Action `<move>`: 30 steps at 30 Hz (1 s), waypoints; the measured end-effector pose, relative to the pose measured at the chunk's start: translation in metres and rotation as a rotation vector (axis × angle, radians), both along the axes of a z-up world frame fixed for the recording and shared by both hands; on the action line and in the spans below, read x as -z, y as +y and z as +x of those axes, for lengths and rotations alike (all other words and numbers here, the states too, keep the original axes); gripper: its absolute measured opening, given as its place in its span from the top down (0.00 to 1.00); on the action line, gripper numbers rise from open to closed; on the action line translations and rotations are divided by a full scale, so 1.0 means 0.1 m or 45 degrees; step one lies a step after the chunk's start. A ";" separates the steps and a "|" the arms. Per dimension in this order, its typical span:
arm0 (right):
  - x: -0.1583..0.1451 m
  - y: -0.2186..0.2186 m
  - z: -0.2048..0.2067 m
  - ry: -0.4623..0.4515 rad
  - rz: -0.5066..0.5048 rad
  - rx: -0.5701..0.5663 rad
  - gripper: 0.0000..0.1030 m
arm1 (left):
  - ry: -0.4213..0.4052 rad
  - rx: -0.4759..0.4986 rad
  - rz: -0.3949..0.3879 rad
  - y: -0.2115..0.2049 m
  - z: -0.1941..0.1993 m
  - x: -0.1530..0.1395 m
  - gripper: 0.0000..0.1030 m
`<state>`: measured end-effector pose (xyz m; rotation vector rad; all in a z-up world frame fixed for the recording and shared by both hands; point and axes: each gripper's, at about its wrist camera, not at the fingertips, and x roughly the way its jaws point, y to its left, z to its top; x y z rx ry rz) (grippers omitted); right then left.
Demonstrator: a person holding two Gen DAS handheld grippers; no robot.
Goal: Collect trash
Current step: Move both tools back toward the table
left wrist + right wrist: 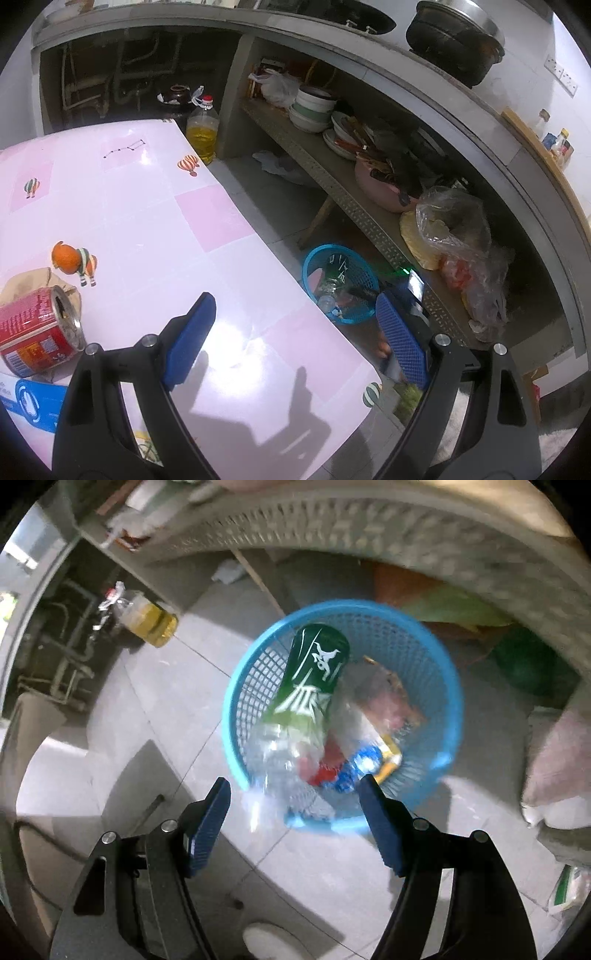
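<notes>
A blue mesh trash basket [439, 686] stands on the tiled floor. In it lies a clear plastic bottle with a green label [314, 679], blurred, above other wrappers. My right gripper [295, 794] is open and empty just above the basket's near rim. My left gripper [295, 306] is open and empty over the pink table [147, 221]. On the table's left lie a red can [37, 328] on its side, crumpled brown paper [26, 282], an orange peel [64, 256] and a blue-white packet [29, 402]. The basket also shows in the left wrist view [314, 258], beside the table.
A metal shelf [369, 218] next to the basket holds bowls, a pink pot and plastic bags [465, 251]. An oil bottle [201, 133] stands on the floor by the table's far corner. A counter with a black pot [454, 40] runs above.
</notes>
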<state>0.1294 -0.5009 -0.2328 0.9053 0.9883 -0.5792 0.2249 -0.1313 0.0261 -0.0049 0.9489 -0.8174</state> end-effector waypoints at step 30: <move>-2.32 2.81 0.25 -0.613 0.071 -0.888 0.43 | -0.054 -0.295 -0.007 2.24 -0.68 0.30 0.18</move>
